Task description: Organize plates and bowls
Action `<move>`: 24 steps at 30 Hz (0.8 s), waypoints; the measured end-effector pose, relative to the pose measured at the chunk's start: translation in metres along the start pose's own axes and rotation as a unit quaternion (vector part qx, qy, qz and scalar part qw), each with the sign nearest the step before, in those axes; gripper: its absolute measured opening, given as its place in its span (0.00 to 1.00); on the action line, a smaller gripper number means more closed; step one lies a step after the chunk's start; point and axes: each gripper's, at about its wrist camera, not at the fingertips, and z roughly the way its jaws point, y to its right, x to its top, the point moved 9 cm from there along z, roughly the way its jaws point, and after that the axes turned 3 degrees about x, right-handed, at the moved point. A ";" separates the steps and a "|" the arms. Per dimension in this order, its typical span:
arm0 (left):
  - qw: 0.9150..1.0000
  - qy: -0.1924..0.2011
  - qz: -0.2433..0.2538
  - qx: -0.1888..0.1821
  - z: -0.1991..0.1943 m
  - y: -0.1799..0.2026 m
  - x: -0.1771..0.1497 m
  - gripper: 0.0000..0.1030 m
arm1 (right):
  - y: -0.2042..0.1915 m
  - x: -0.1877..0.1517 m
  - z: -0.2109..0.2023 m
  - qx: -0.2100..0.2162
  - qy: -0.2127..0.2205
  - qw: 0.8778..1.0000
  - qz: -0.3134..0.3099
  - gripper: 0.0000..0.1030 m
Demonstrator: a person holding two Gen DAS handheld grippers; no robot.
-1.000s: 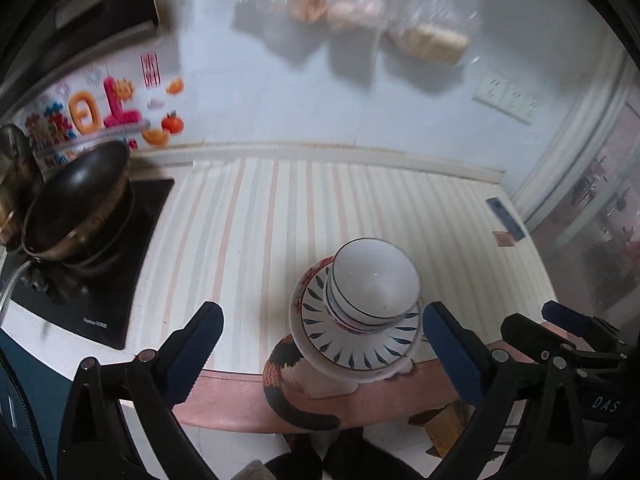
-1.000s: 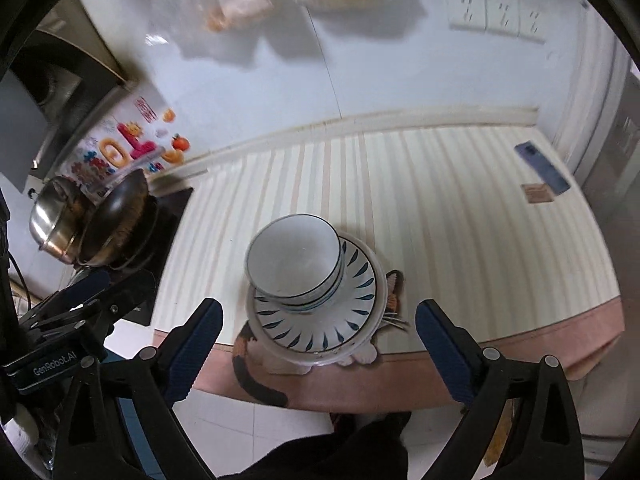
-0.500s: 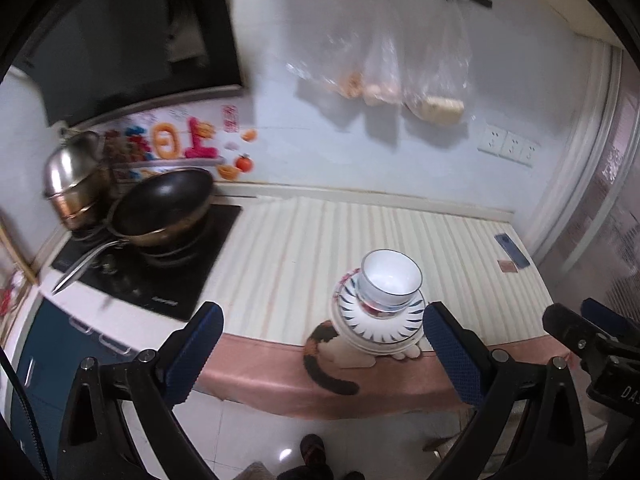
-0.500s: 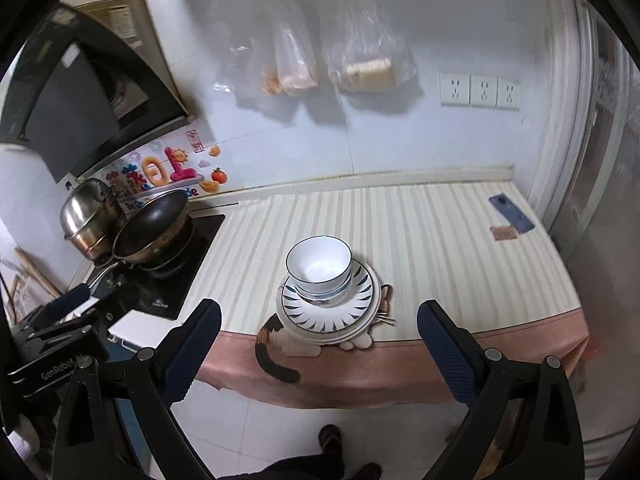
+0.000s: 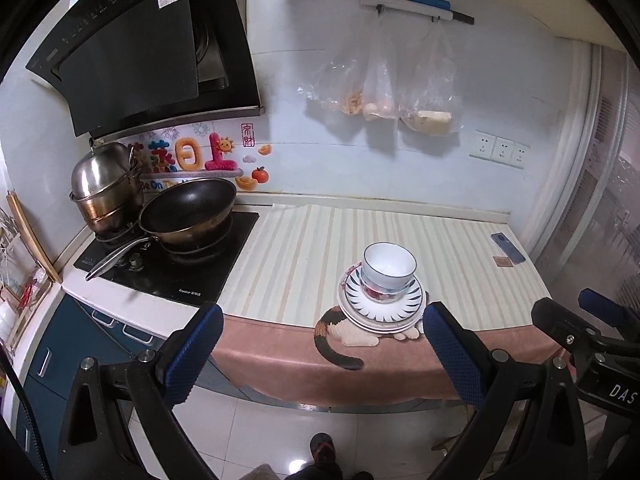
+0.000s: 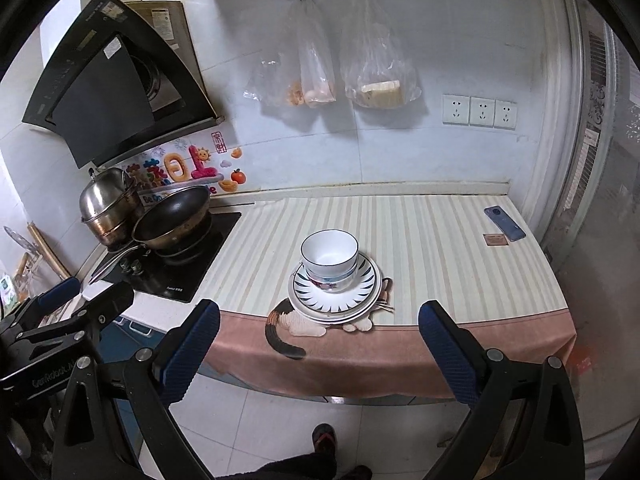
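we read "das" in white on the black body of the right hand-held gripper (image 5: 600, 344) at the lower right of the left wrist view, and partly legible white lettering on the left hand-held gripper (image 6: 56, 320) at lower left of the right wrist view. a red seal sticker and orange cartoon figures sit on the wall tiles (image 6: 188, 164); small print on the cooktop (image 5: 188, 292) is too small to read. the bowls (image 6: 330, 258), glossy white ceramic with a thin dark rim, stand upright, mouths up, nested on round plates (image 6: 334, 292) with dark blue radial strokes, low centre of frame near the front edge of the striped tabletop (image 6: 420, 240), over a printed cat. both hand-held grippers are spread wide and empty, pads textured blue.
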 end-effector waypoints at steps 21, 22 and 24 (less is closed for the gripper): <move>1.000 0.006 0.008 -0.005 -0.020 0.014 -0.004 0.99 | 0.009 0.003 -0.025 -0.028 0.011 1.000 -0.003 0.99; 1.000 0.007 0.009 -0.006 -0.022 0.014 -0.004 0.99 | 0.009 0.002 -0.026 -0.030 0.010 0.999 -0.002 0.99; 1.000 0.008 0.012 -0.008 -0.024 0.015 -0.003 0.99 | 0.008 0.002 -0.027 -0.035 0.013 0.999 0.000 0.99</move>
